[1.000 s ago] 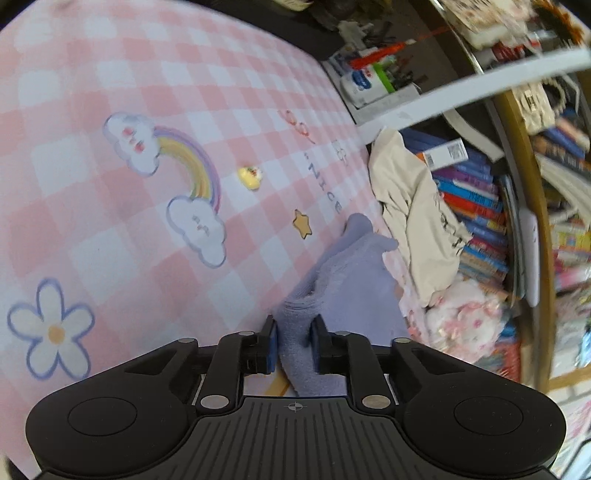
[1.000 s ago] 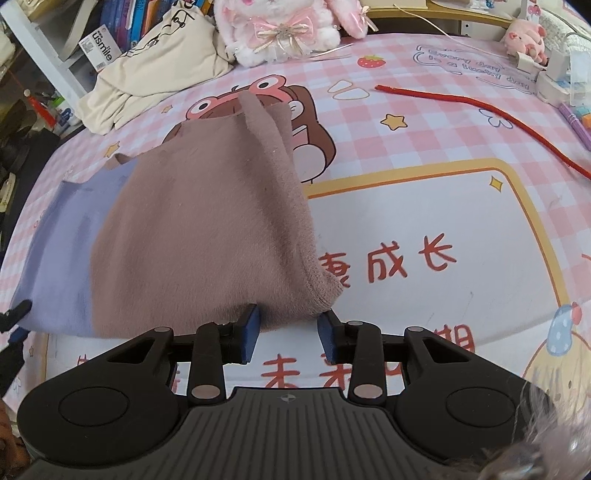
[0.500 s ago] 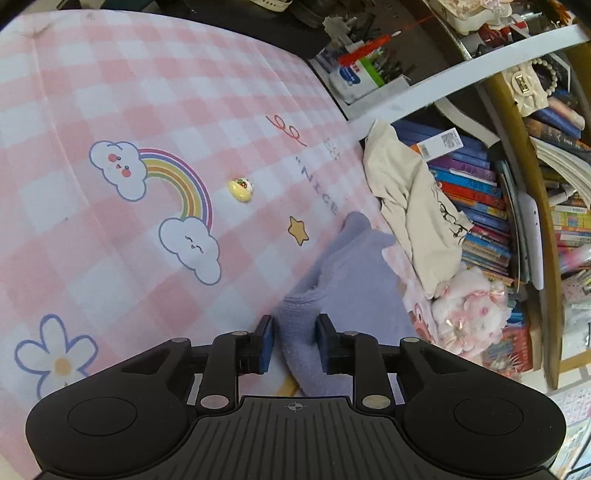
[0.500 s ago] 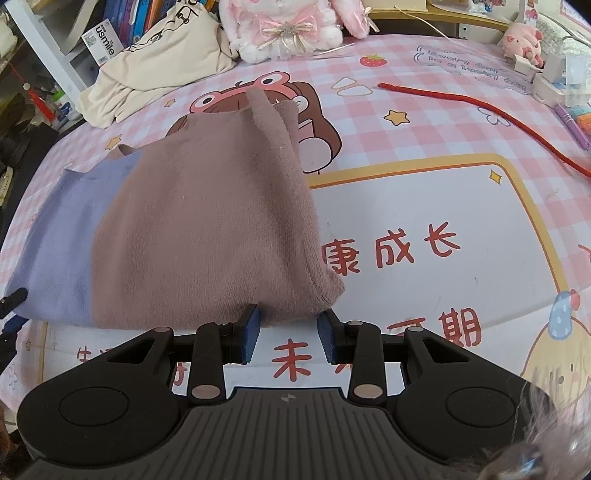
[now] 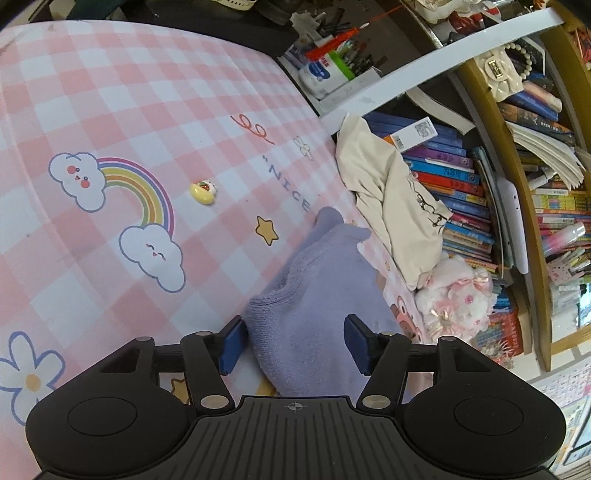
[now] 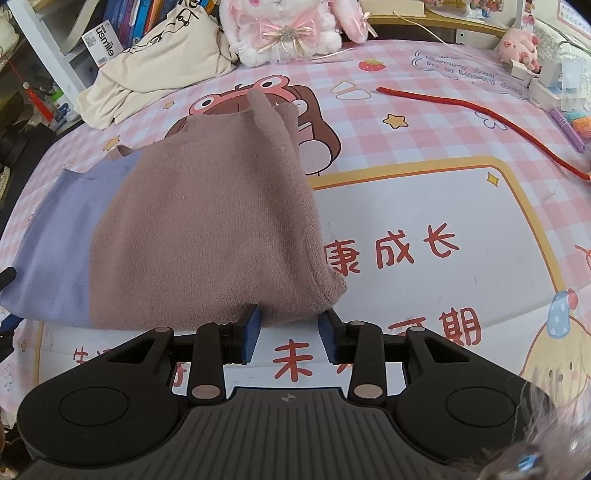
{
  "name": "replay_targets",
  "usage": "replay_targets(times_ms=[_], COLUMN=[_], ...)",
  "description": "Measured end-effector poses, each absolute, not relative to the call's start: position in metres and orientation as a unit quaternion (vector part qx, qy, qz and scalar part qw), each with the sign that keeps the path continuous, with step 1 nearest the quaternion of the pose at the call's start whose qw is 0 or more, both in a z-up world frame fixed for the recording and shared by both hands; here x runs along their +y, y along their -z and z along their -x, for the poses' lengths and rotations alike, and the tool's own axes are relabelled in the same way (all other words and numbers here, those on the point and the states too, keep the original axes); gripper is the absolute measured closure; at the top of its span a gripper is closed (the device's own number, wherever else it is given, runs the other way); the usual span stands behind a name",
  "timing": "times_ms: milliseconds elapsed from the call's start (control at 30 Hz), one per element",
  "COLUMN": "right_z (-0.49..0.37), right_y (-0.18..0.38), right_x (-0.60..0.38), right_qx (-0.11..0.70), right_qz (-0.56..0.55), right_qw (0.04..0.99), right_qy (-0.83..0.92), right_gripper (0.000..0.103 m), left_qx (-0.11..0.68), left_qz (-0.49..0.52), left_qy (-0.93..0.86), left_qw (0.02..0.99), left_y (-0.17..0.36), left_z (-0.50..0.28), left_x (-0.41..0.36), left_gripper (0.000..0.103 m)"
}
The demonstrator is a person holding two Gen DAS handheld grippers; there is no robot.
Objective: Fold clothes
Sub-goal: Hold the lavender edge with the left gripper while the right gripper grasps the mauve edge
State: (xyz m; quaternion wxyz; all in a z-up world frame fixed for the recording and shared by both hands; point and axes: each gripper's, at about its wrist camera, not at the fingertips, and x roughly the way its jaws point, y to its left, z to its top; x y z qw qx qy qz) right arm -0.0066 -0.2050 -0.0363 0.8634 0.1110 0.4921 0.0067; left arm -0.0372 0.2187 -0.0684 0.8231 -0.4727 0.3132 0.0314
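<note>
A: You're getting bright, even light in both views; shadows under the sweater (image 6: 207, 229) stay soft.

B: Your edges bow hard, fisheye. The bookshelf (image 5: 461, 184) curves, corners go dark, the far right smears slightly.

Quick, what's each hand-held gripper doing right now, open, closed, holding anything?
Left hand-held gripper: open, jaws either side of the sweater's purple end, not gripping.
Right hand-held gripper: open, holding nothing, at the sweater's brown hem.

A home: plush rabbit (image 6: 284, 29), crammed bookshelf (image 5: 458, 192).
</note>
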Motion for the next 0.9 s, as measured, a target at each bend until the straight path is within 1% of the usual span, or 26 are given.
replay_targets(times_ms=[600, 667, 700, 900], right_z=[0.007, 0.007, 0.006, -0.005], right_y=[0.037, 0.037, 0.036, 0.029], right_x=[-0.206, -0.21, -0.212, -0.228], right_qx=[0.492, 0.492, 0.493, 0.482], right_qz=[-0.113, -0.125, -0.131, -0.137], right_qw=[0.863, 0.861, 0.86, 0.865], right_qy=[-0.007, -0.01, -0.01, -0.028], right_gripper=[0.069, 0.065, 0.06, 0.059], left_qx=[0.301, 0.301, 0.299, 0.291], left_qz=[0.496, 0.493, 0.492, 0.483], left_qy=[-0.034, -0.039, -0.045, -0.078], left_qw=[0.814, 0.815, 0.816, 0.822], left_y=[0.072, 0.071, 0.071, 0.066], left_z=[0.04, 0.039, 0.039, 0.04], left_x=[0.221, 0.219, 0.218, 0.206], left_gripper=[0.045, 0.045, 0.045, 0.045])
